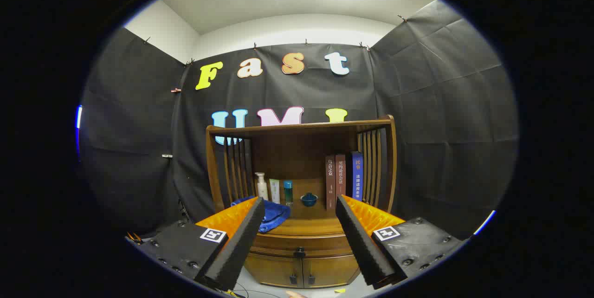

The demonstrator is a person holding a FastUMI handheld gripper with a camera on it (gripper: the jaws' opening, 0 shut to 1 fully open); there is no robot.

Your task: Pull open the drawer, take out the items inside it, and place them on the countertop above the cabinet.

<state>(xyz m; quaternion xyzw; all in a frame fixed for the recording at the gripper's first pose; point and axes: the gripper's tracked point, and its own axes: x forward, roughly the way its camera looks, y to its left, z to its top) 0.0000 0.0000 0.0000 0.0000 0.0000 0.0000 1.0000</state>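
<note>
Claw (299, 205) released, well short of closed drawer (300, 244), blue cloth (274, 214) on worktop (311, 227), 3 books (343, 179) centre-right in shelf.

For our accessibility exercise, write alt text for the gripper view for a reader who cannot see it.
An open tool points at a wooden cabinet whose drawer is closed, its dark knob between the fingers. On the countertop beyond lie a blue cloth, bottles, a small blue bowl and upright books.
</note>
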